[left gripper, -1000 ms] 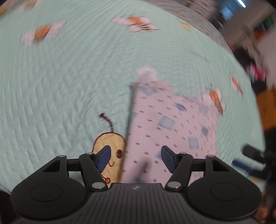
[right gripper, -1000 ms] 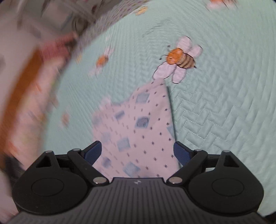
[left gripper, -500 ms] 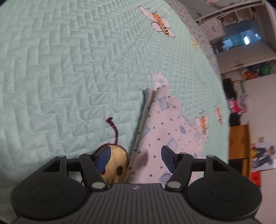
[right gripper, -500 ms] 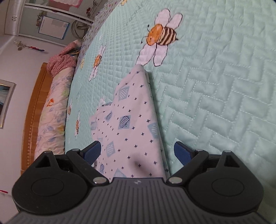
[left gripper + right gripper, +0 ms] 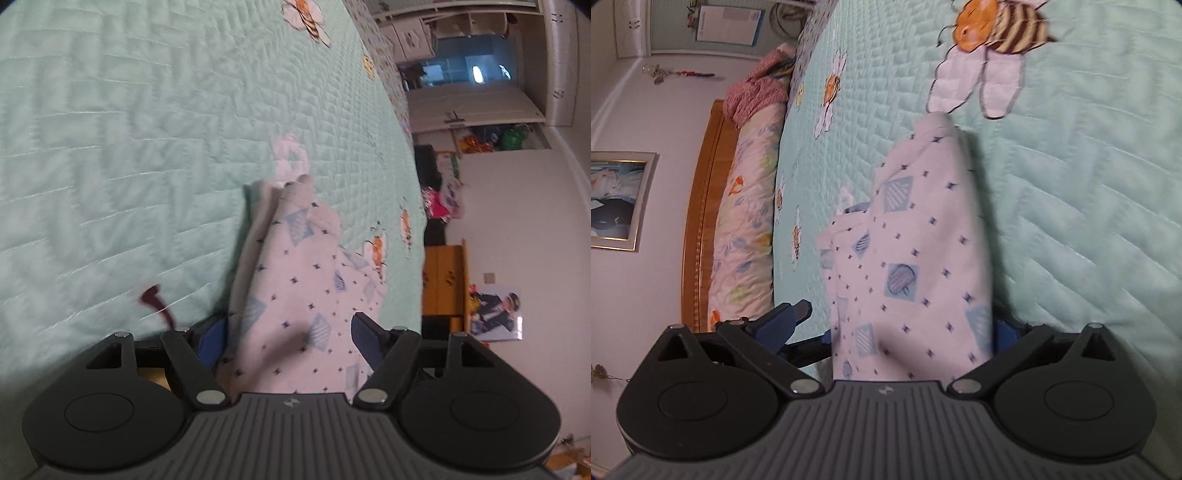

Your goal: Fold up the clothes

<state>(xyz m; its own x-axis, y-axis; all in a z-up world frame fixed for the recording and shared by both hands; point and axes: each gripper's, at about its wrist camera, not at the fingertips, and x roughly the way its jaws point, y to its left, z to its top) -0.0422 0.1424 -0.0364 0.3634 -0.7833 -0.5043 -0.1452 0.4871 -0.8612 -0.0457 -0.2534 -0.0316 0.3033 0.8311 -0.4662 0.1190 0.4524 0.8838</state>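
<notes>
A folded white garment (image 5: 303, 295) printed with blue squares and small dark diamonds lies on the mint quilted bedspread (image 5: 129, 147). My left gripper (image 5: 290, 343) is low over its near end. The jaws are opening, and the cloth lies between the blue pads (image 5: 212, 341) without being pinched. In the right wrist view the same garment (image 5: 916, 258) runs away from me between the jaws of my right gripper (image 5: 897, 328). These jaws are also opening and stand wide. Its left fingertip (image 5: 792, 319) is clear of the cloth, and the fabric edge partly hides the right one.
An embroidered bee (image 5: 993, 33) is stitched into the bedspread just beyond the garment's far tip. A wooden headboard (image 5: 701, 221), a flowered bolster (image 5: 746, 221) and a pink knitted cloth (image 5: 757, 88) line the bed's left side. An orange cabinet (image 5: 443, 280) stands past the bed edge.
Both grippers have sunk close to the bed and tilted toward level. Their jaws stand wider than before. The garment's near end now fills the gap between each pair of fingers.
</notes>
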